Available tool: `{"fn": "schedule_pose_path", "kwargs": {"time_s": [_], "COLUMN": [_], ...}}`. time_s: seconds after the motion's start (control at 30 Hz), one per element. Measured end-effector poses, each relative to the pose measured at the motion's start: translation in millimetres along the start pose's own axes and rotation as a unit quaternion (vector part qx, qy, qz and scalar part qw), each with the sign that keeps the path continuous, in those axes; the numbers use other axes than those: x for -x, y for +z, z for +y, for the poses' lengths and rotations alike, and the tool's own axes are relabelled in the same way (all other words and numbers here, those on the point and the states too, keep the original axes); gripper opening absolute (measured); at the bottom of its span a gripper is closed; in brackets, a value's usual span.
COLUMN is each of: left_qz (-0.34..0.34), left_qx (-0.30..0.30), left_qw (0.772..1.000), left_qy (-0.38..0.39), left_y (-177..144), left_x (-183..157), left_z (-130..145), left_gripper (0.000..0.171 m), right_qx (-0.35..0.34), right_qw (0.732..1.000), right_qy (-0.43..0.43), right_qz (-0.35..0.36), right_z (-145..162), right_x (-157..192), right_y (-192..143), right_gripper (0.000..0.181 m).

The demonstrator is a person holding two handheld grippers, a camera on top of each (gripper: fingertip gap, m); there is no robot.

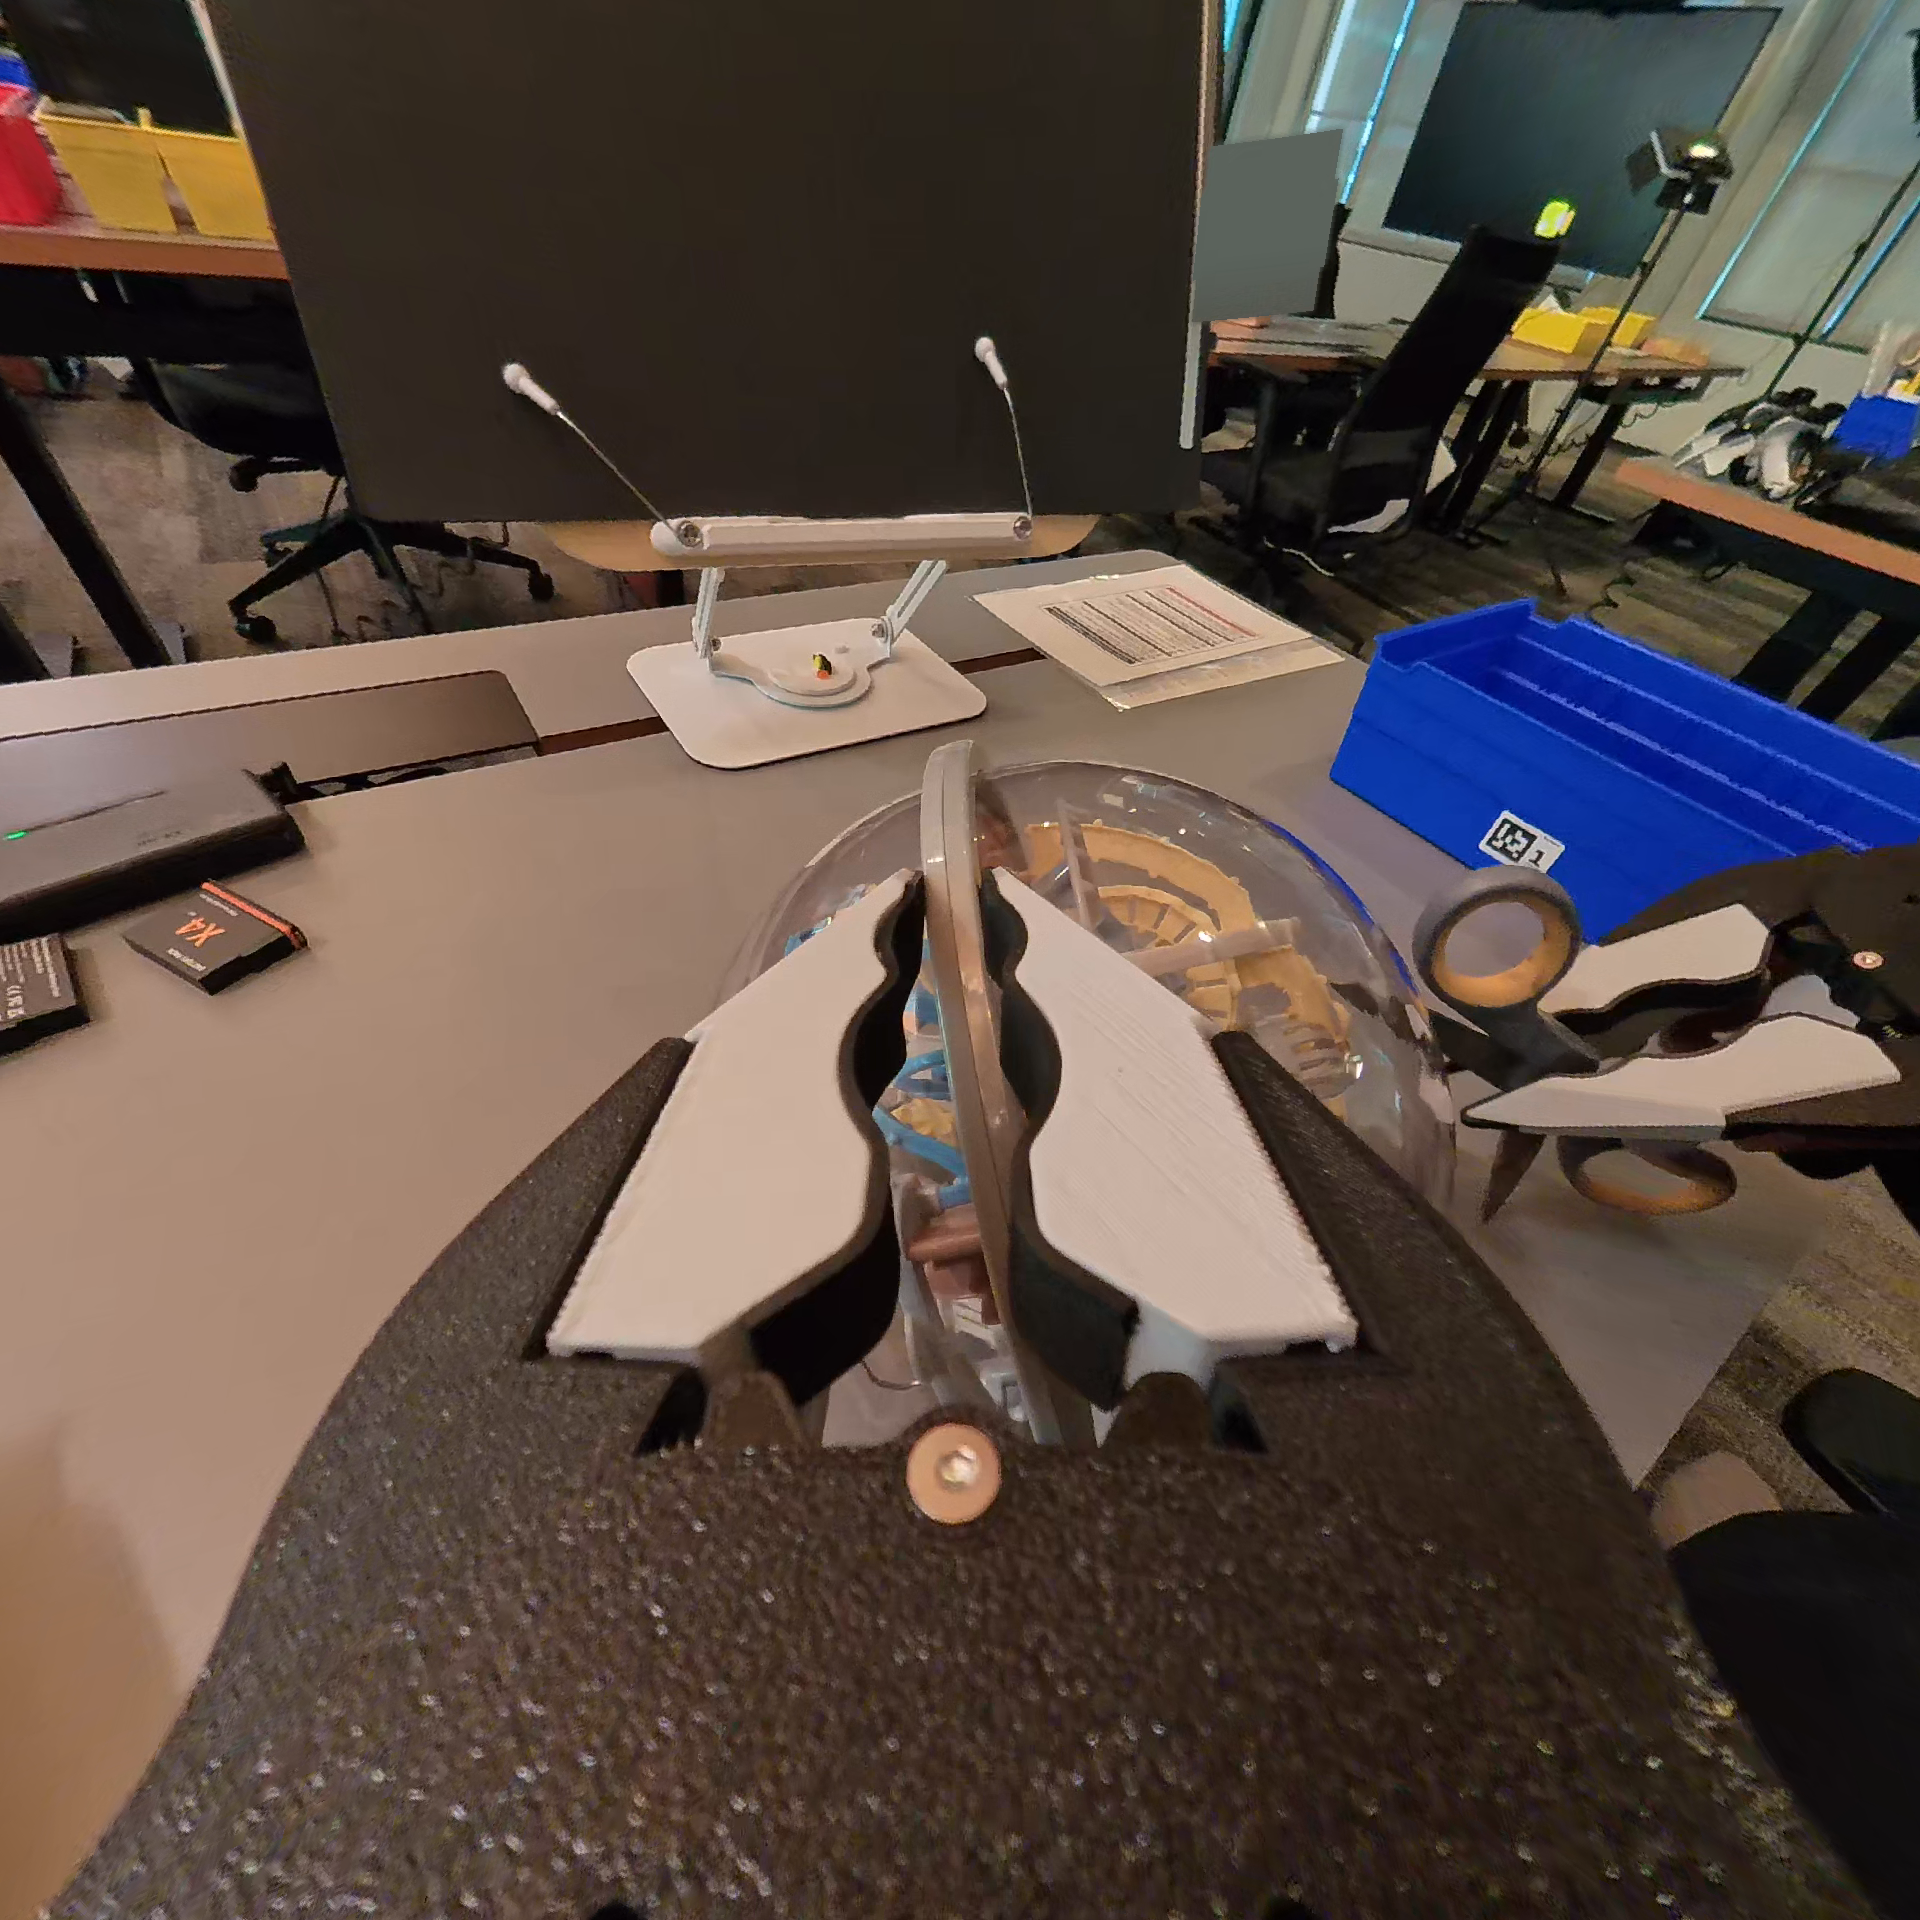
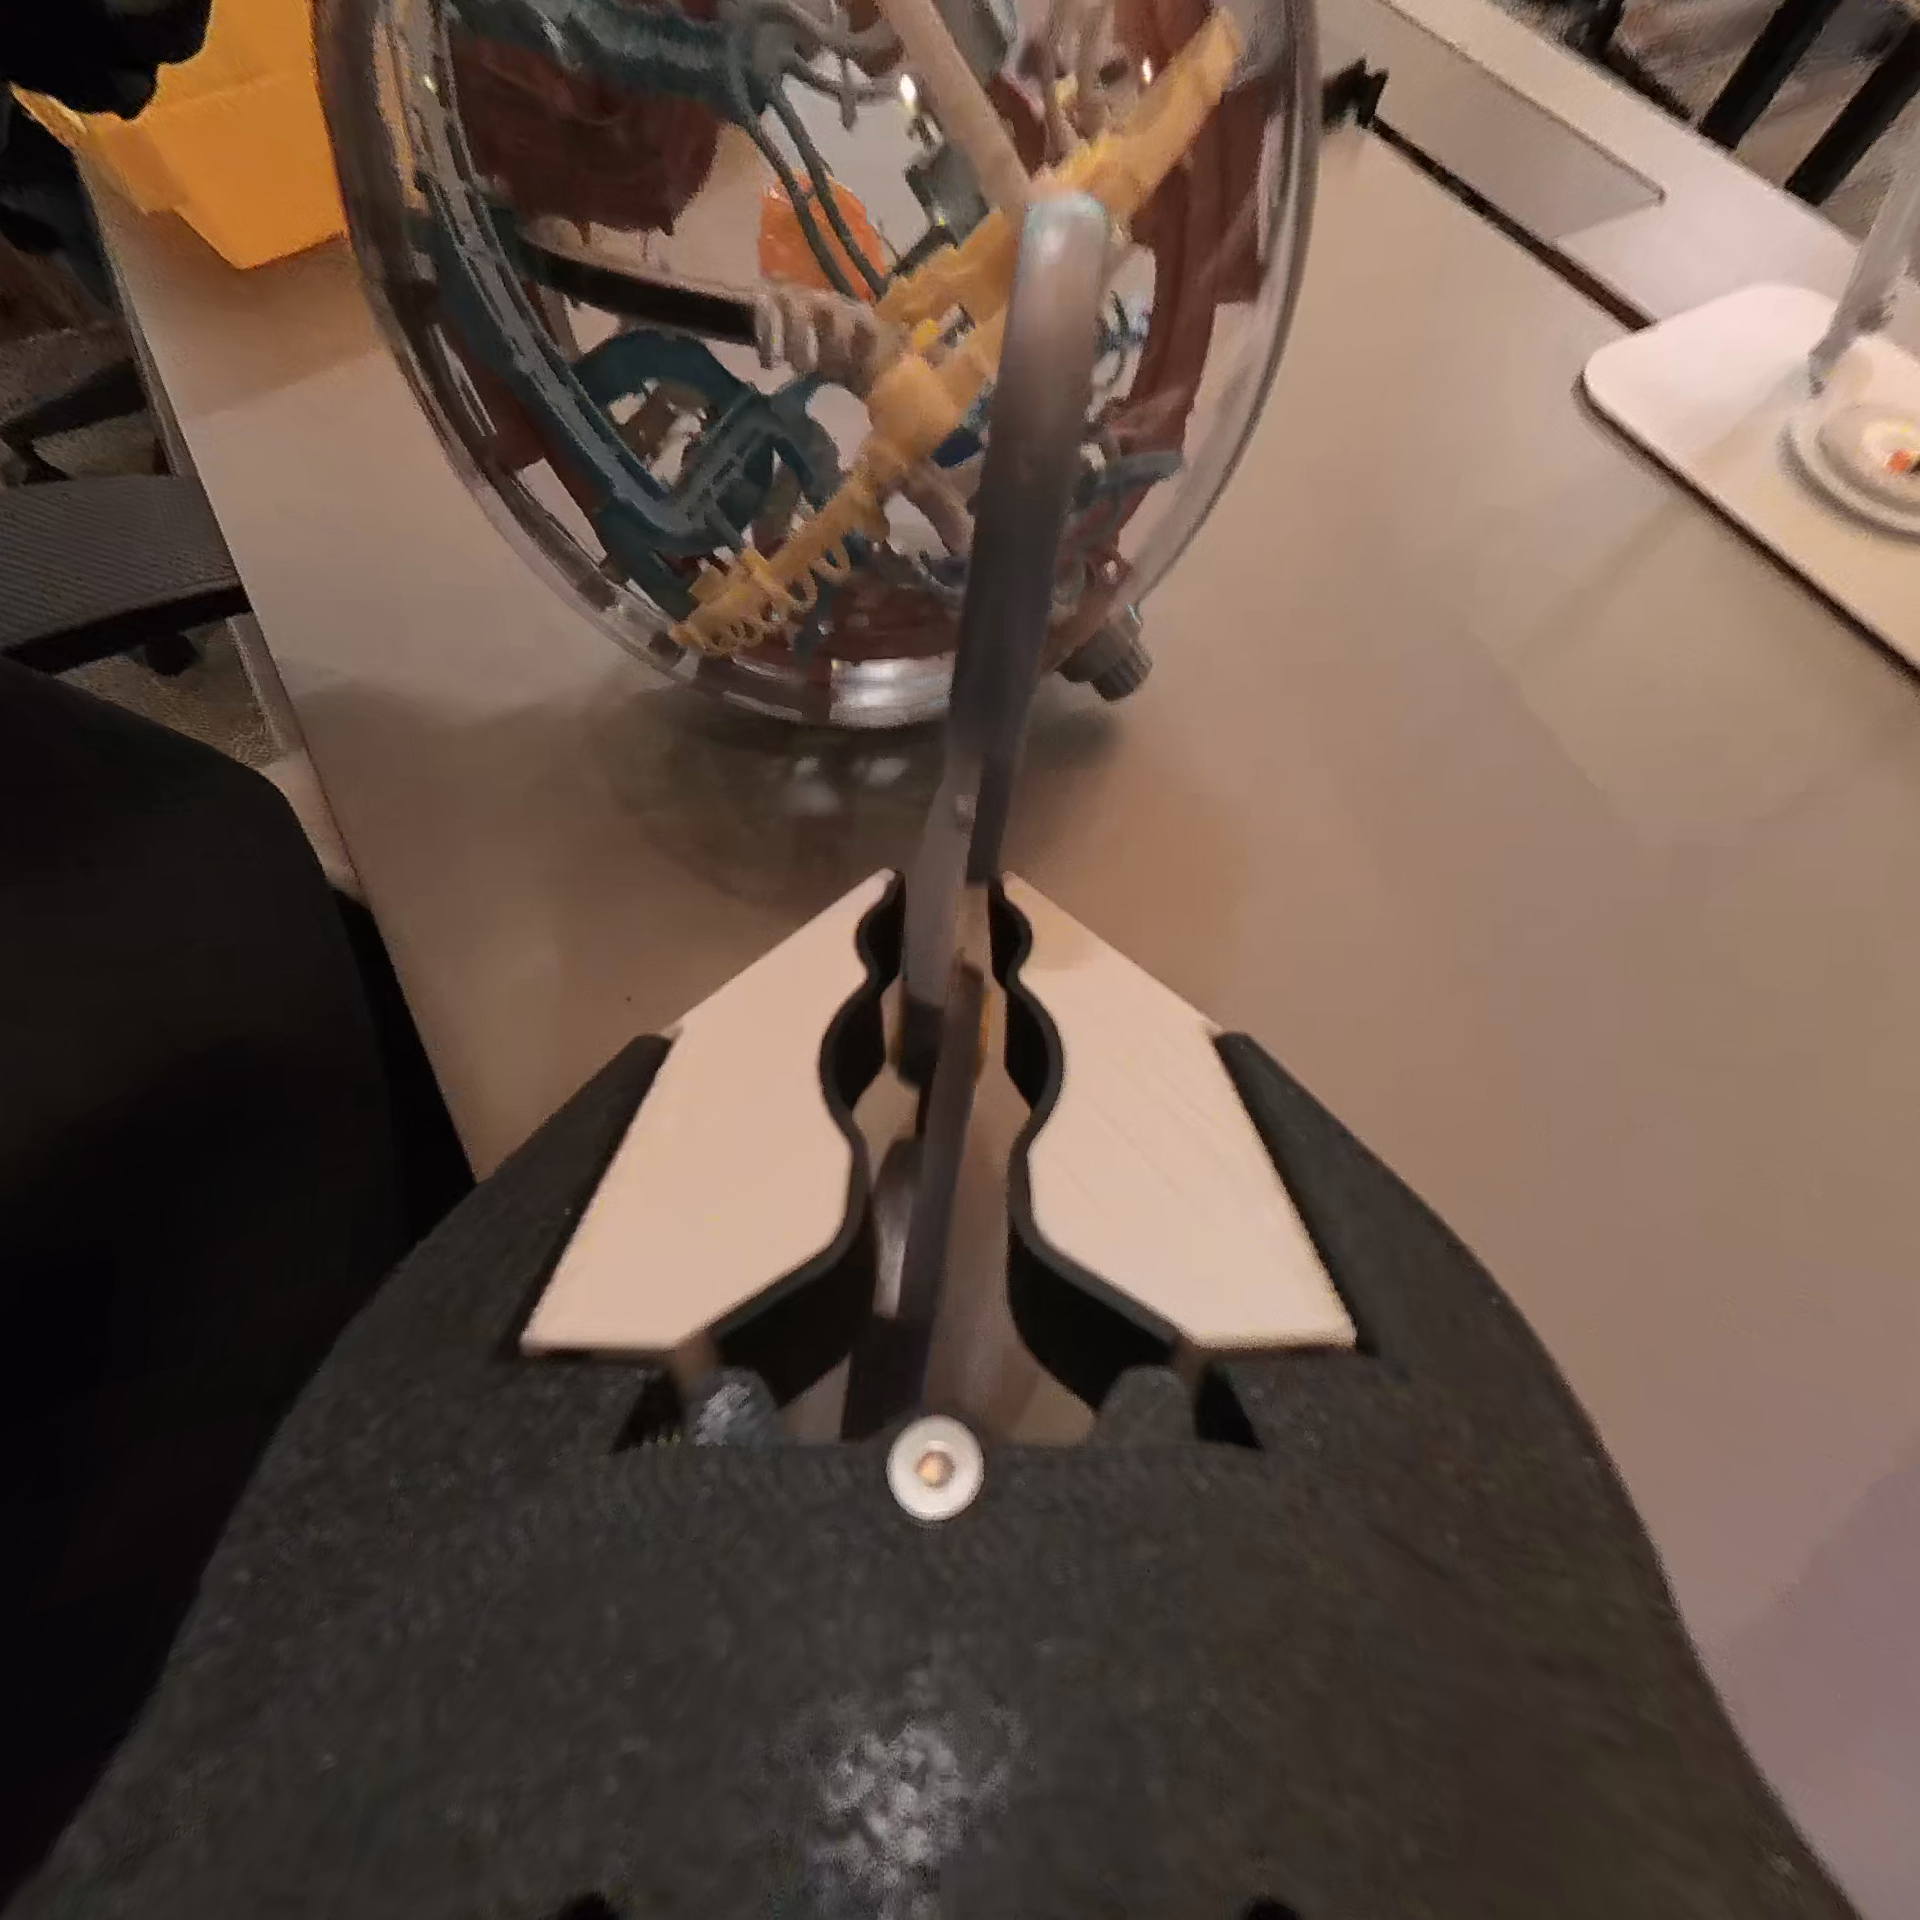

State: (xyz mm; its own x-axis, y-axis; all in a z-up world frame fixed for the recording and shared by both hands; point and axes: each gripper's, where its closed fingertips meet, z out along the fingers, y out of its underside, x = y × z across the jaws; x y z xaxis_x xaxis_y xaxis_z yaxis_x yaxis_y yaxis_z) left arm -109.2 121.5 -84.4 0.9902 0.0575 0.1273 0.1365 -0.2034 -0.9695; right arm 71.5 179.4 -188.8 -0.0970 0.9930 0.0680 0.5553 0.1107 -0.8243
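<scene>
A clear plastic maze ball [image 1: 1195,935] with blue, yellow and brown tracks inside rests on the grey table [image 1: 468,1039]. My left gripper [image 1: 956,883] is shut on the ball's grey seam ring [image 1: 951,831], from above and behind. My right gripper [image 2: 945,883] is shut on grey scissors [image 2: 987,623], held edge-on, with a handle loop reaching close to the ball [image 2: 644,364]. In the left wrist view the right gripper [image 1: 1527,1055] holds the scissors [image 1: 1501,940] just right of the ball, blades pointing down.
A white stand [image 1: 810,675] with two thin rods sits behind the ball, before a dark panel [image 1: 727,260]. A blue bin [image 1: 1621,748] is at right, a sheet of paper [image 1: 1153,623] beside it. A black device [image 1: 125,842] and small black packs [image 1: 213,935] lie left.
</scene>
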Motion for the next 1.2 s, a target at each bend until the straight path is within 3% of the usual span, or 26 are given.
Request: {"fn": "schedule_pose_path", "kwargs": {"time_s": [0.3, 0.47, 0.57, 0.7, 0.93, 1.1, 1.2], "left_qz": [0.0, -0.017, -0.024, -0.031, -0.038, -0.044, -0.057], "left_qx": [0.004, 0.014, 0.017, 0.016, 0.014, 0.003, -0.011], "left_qw": [1.0, 0.999, 0.999, 0.998, 0.998, 0.998, 0.997], "left_qy": [0.007, 0.033, 0.038, 0.044, 0.043, 0.044, 0.045], "left_y": [4.7, 11.1, 12.2, 14.9, 13.3, 13.7, 13.6], "left_x": [-5.1, -7.5, -8.1, -9.2, -9.0, -10.6, -10.4], "left_z": [1.1, 0.2, -0.6, -0.3, -0.2, 0.7, -0.3], "left_gripper": [0.01, 0.01, 0.01, 0.01, 0.01, 0.01, 0.009], "right_qx": [-0.114, -0.131, -0.109, -0.058, 0.055, 0.117, 0.129], "right_qw": [0.993, 0.988, 0.989, 0.976, 0.913, 0.891, 0.864], "right_qy": [0.013, -0.028, -0.05, -0.141, -0.308, -0.33, -0.381], "right_qz": [0.027, 0.073, 0.09, 0.153, 0.262, 0.289, 0.303], "right_z": [-24.3, -26.1, -23.6, -21.3, -29.5, -30.3, -36.2], "right_x": [-10.5, -12.9, -13.0, -20.6, -43.3, -65.4, -65.5], "right_y": [-1.1, -2.6, -3.6, -4.8, -19.2, -23.6, -28.2], "right_gripper": [0.011, 0.01, 0.01, 0.009, 0.009, 0.009, 0.009]}}
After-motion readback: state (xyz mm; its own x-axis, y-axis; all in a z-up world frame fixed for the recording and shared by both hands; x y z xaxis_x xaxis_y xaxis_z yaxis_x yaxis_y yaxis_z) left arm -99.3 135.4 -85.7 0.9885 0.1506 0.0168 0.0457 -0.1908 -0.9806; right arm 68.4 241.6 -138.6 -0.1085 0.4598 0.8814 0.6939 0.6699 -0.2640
